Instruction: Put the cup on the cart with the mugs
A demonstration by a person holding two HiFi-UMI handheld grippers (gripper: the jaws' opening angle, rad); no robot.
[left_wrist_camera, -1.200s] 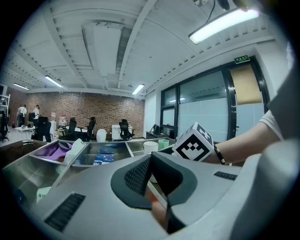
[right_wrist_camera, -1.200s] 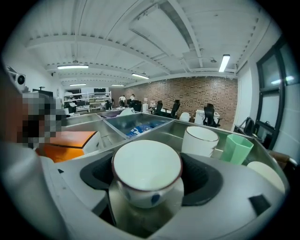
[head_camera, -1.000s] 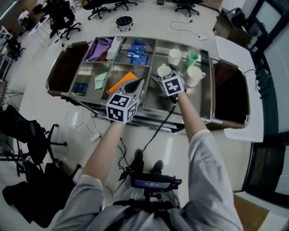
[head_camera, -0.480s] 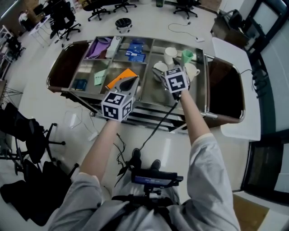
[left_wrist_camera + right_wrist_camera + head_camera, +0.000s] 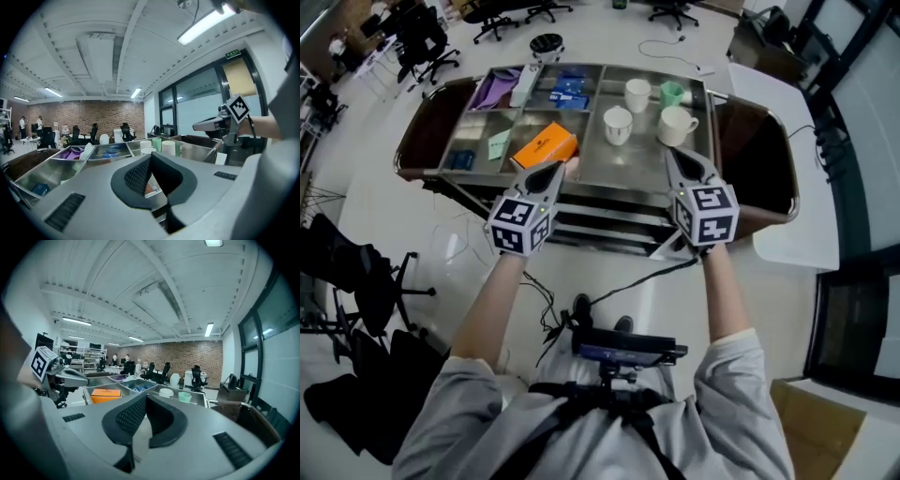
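Note:
The white cup [image 5: 617, 125] stands upright in the steel cart's [image 5: 581, 201] right tray, beside two white mugs [image 5: 677, 125] and a green cup [image 5: 672, 93]. My right gripper [image 5: 673, 153] hangs over the cart's front edge, apart from the cup. Its jaws have just been closing and are now shut with nothing between them. My left gripper [image 5: 559, 167] is shut and empty, near an orange box [image 5: 546, 146]. The left gripper view shows the mugs [image 5: 168, 147] ahead and the right gripper [image 5: 213, 124] at the right. In the right gripper view the green cup [image 5: 184, 396] is ahead.
The cart's left trays hold a purple cloth [image 5: 500, 91], blue packets [image 5: 564, 94] and small cards. A white table [image 5: 787, 159] adjoins the cart on the right. Office chairs [image 5: 427, 42] stand behind, and cables [image 5: 609, 291] trail on the floor by my feet.
The right gripper let go of the white cup, drew back toward me and to the right, and its jaws shut. The cup stays on the cart. The left gripper also pulled back.

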